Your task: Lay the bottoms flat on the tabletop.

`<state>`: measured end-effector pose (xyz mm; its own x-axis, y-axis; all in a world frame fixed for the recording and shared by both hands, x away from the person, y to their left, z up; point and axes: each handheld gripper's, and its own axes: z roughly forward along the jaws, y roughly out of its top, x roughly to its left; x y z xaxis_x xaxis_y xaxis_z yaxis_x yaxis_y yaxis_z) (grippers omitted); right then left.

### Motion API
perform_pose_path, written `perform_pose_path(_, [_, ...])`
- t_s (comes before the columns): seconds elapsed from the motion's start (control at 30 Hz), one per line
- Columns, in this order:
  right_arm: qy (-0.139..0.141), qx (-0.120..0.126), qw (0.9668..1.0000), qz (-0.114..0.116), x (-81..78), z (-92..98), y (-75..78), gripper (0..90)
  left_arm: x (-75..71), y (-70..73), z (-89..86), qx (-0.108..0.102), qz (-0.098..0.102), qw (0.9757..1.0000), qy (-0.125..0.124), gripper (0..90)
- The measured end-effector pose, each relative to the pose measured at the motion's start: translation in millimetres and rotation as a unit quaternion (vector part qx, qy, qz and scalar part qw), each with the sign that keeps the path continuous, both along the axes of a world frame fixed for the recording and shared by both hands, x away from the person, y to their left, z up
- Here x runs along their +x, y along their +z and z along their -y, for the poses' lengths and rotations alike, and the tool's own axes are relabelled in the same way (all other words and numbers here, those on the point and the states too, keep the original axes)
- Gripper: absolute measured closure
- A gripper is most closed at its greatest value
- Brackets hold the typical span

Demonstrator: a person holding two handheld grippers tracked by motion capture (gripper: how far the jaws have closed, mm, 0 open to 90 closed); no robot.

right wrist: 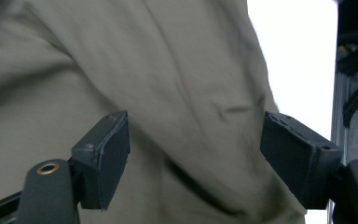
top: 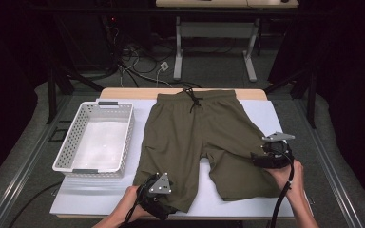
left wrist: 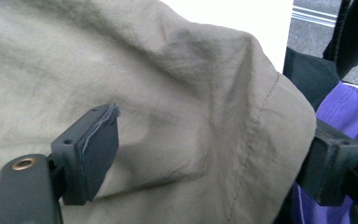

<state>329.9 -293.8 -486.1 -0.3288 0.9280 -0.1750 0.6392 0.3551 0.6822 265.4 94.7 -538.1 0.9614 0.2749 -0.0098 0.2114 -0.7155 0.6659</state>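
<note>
Olive shorts [top: 204, 137], spread flat on the worktop [top: 275, 118] beside a white basket [top: 95, 142]. Left gripper [top: 159, 202] stood at the near leg hem, right gripper [top: 271, 156] at the outer edge of the other leg; both had jaws apart, cloth lying slack between, unpinched. Advice: lift both clear without snagging fabric.

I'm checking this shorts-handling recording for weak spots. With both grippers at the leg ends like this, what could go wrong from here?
1. The left gripper stands open with a fold of the shorts bulging between its jaws; pulling away could snag and drag the hem.
2. The right gripper, also open, sits over the other leg's outer edge, so lifting carelessly may rumple the flat cloth.
3. The basket sits close beside the shorts; a wide left swing might knock it.
</note>
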Motion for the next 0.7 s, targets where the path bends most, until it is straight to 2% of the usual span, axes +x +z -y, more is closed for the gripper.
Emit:
perform_pose_path(0.13, [0.028,0.023,0.9993,-0.008,-3.3,-7.9,2.3,23.9,0.2,1.1,0.3,-0.001,0.001,1.0,0.003,14.4])
perform_pose_path(0.2, [0.053,0.037,0.9977,-0.021,-3.6,-17.2,-3.8,27.3,2.0,-0.6,-0.2,0.003,0.003,1.0,0.009,13.5])
perform_pose_path(0.27, [0.082,0.049,0.9946,-0.041,-3.9,-29.9,-13.9,31.4,4.6,-4.0,-1.1,0.004,-0.001,0.9999,0.015,12.6])
perform_pose_path(0.33, [0.111,0.052,0.9906,-0.061,-4.5,-44.4,-25.5,36.1,6.5,-6.0,-1.4,0.006,-0.003,0.9999,0.015,13.0])
perform_pose_path(0.43, [0.159,0.062,0.9812,-0.091,-7.4,-65.2,-36.8,39.5,6.7,-7.1,-0.2,0.009,0.0,0.9999,0.015,16.3])
perform_pose_path(0.47, [0.171,0.069,0.9784,-0.093,-8.8,-71.2,-38.2,39.7,6.1,-7.6,0.3,0.009,0.004,0.9999,0.011,17.4])
perform_pose_path(0.5, [0.184,0.076,0.975,-0.099,-10.2,-76.1,-38.6,39.9,5.0,-7.8,0.8,0.009,0.009,0.9999,0.009,20.5])
perform_pose_path(0.6, [0.217,0.084,0.9655,-0.117,-13.9,-91.4,-43.2,39.8,2.7,-8.7,2.7,0.008,0.008,0.9999,-0.007,34.0])
perform_pose_path(0.7, [0.234,0.075,0.9616,-0.122,-17.2,-102.0,-47.0,42.1,0.4,-10.8,5.4,0.016,0.005,0.9994,-0.029,47.6])
